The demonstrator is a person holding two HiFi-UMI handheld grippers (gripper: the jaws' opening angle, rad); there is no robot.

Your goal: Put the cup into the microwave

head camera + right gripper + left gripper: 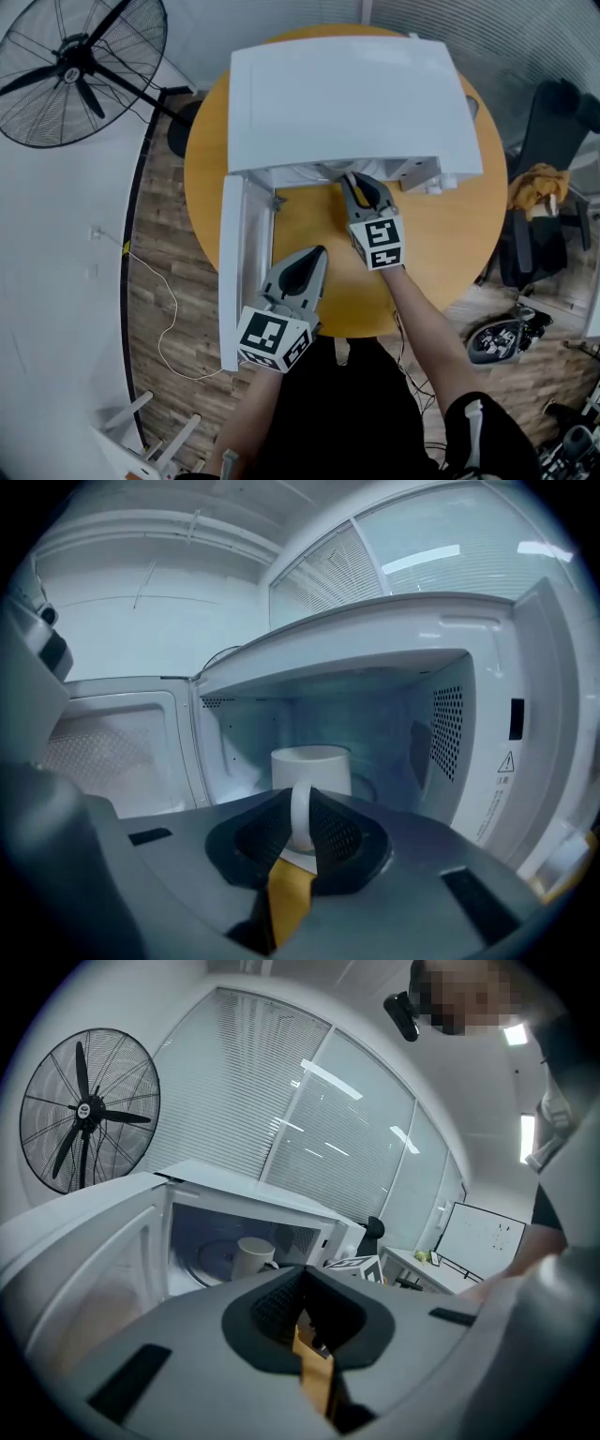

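The white microwave (347,94) stands on a round yellow table (441,244), its door (242,253) swung open to the left. A white cup (311,766) stands upright inside the cavity on the turntable, handle toward me. My right gripper (302,827) reaches into the opening and is shut on the cup's handle; in the head view its tips (352,180) are under the microwave's top edge. The left gripper (319,251) hovers in front of the open door, shut and empty. From the left gripper view the cup (253,1255) shows inside the microwave.
A large black floor fan (80,66) stands to the left of the table. A dark chair with a yellow cloth (539,187) is at the right. Cables lie on the wood floor around the table.
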